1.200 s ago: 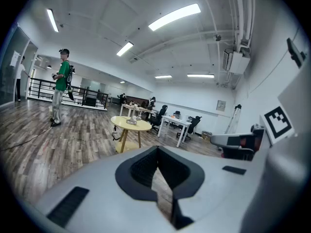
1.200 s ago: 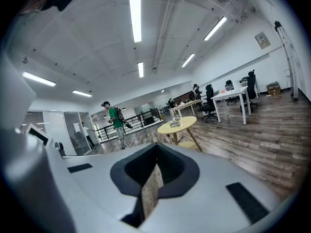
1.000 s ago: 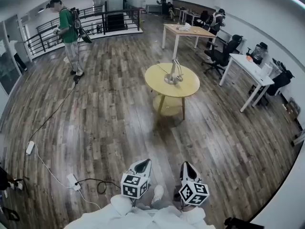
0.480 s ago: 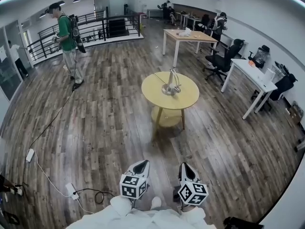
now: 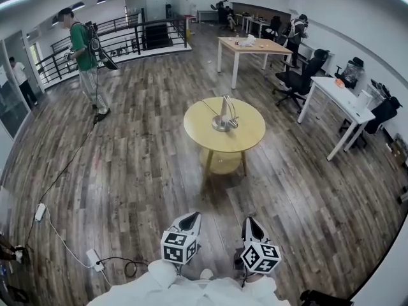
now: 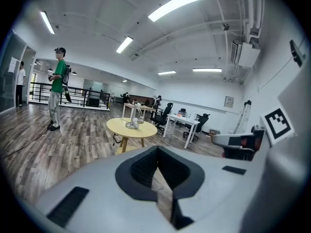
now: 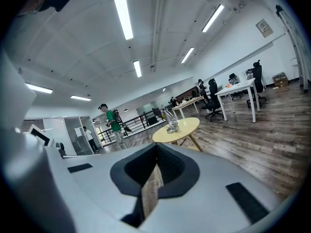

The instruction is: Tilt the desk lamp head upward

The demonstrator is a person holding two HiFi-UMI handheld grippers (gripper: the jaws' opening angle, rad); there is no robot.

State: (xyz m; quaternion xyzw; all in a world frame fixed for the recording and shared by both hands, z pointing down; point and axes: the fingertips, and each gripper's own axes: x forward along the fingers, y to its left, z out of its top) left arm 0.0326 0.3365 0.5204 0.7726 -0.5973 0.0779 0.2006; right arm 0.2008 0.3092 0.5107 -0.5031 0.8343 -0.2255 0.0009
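A silver desk lamp [image 5: 224, 116] stands on a round yellow table [image 5: 242, 136] in the middle of the room, well ahead of me. It also shows small in the left gripper view, desk lamp [image 6: 133, 118], and in the right gripper view, desk lamp [image 7: 172, 123]. My left gripper [image 5: 187, 222] and right gripper [image 5: 250, 225] are held side by side low in the head view, far short of the table. Both are shut with nothing between their jaws.
A person in a green shirt [image 5: 85, 56] stands at the back left near a black railing [image 5: 137, 34]. Cables and a power strip [image 5: 94, 258] lie on the wood floor at my left. Desks [image 5: 248, 45] and office chairs [image 5: 298, 76] fill the back right, where people sit.
The table and lamp have grown nearer and slid lower in the head view as I walk toward them. Both grippers keep their place in the view, still shut.
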